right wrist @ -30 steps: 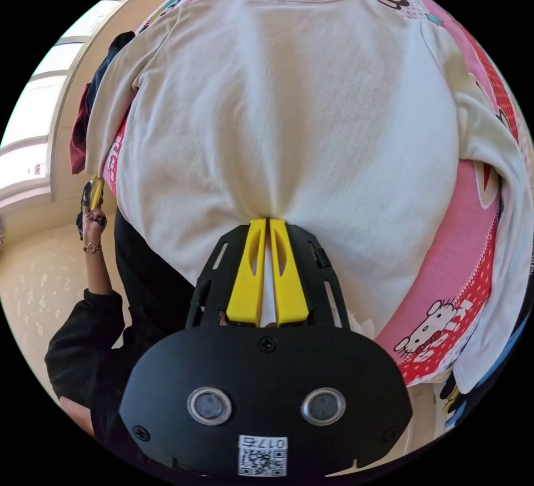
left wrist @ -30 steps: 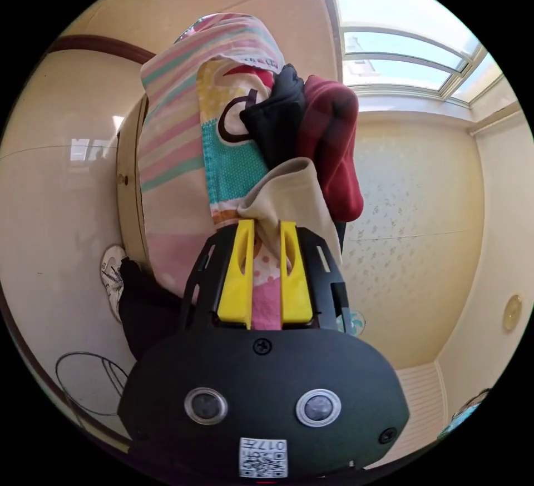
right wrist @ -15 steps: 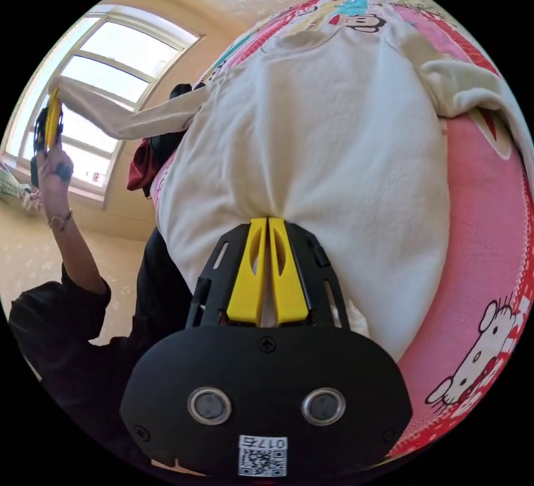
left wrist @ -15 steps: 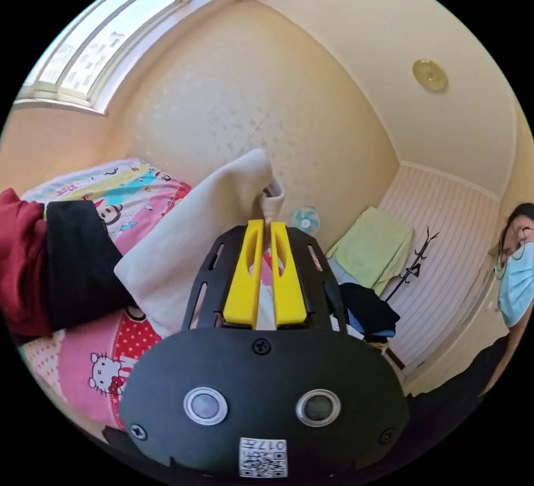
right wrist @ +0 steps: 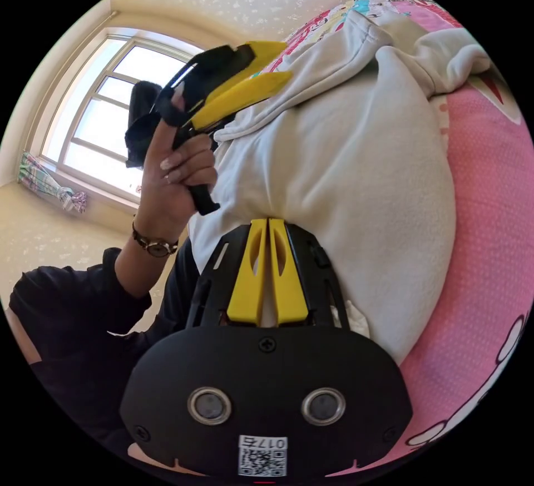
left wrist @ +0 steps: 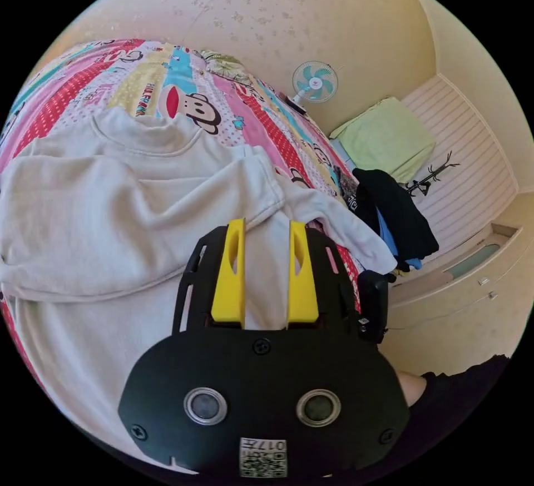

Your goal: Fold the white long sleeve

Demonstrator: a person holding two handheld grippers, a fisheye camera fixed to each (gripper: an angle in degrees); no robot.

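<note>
Left gripper view: the left tool [left wrist: 266, 224] hangs over the white long sleeve [left wrist: 111, 213] with its yellow jaws spread apart and nothing between them. The garment lies flat on the bed [left wrist: 245, 113], which carries a cartoon-print cover in pink, red and yellow stripes. One sleeve is folded across the chest, its cuff lying just ahead of the jaw tips; the other sleeve trails off toward the bed's edge. The neckline points toward the far wall. Beyond the bed stand a small fan [left wrist: 315, 81], a pale green cloth [left wrist: 386, 138] and a heap of dark clothes [left wrist: 397, 213].

Right gripper view: the right tool [right wrist: 269, 223] has its jaws pressed together on the hem of the white long sleeve [right wrist: 356, 186], and the fabric bunches where it enters them. The left tool [right wrist: 278, 66] shows here too, held in the person's left hand [right wrist: 175, 174], jaws parted above the folded sleeve. A watch [right wrist: 153, 244] sits on that wrist, above a black cuff. A window [right wrist: 111, 113] lies behind the hand. The pink bed cover [right wrist: 484, 241] shows beside the garment.
</note>
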